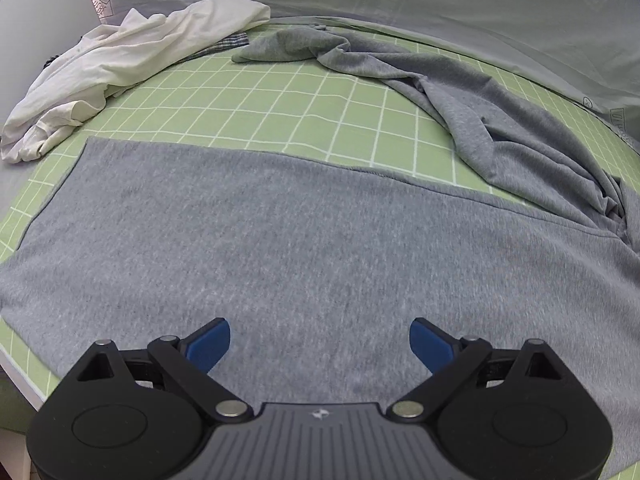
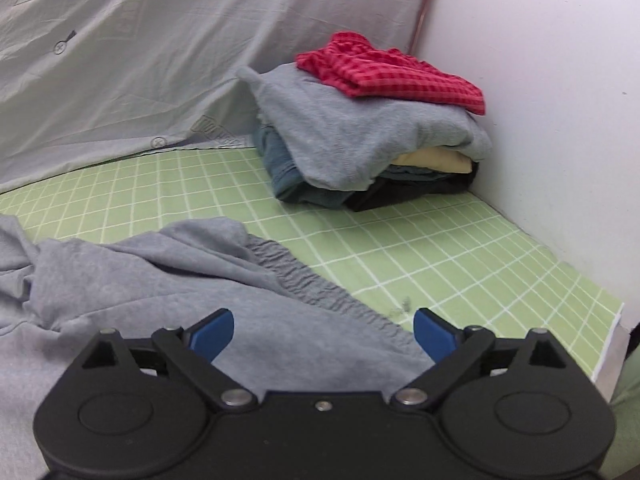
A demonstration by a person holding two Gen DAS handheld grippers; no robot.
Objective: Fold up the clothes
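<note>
Left gripper (image 1: 320,342) and right gripper (image 2: 324,334), jaws spread, grasping nothing, above grey sweatpants (image 1: 280,240) on the green checked sheet (image 1: 280,100). Risk: the bunched leg (image 1: 500,120) may fold askew.

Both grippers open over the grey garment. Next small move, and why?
Probably bring the right gripper down onto the gathered waistband and close on it. The grey garment lies flat under the open left gripper, but its far part is still bunched, so that end likely needs pulling straight before any fold. Neither gripper holds cloth.
</note>
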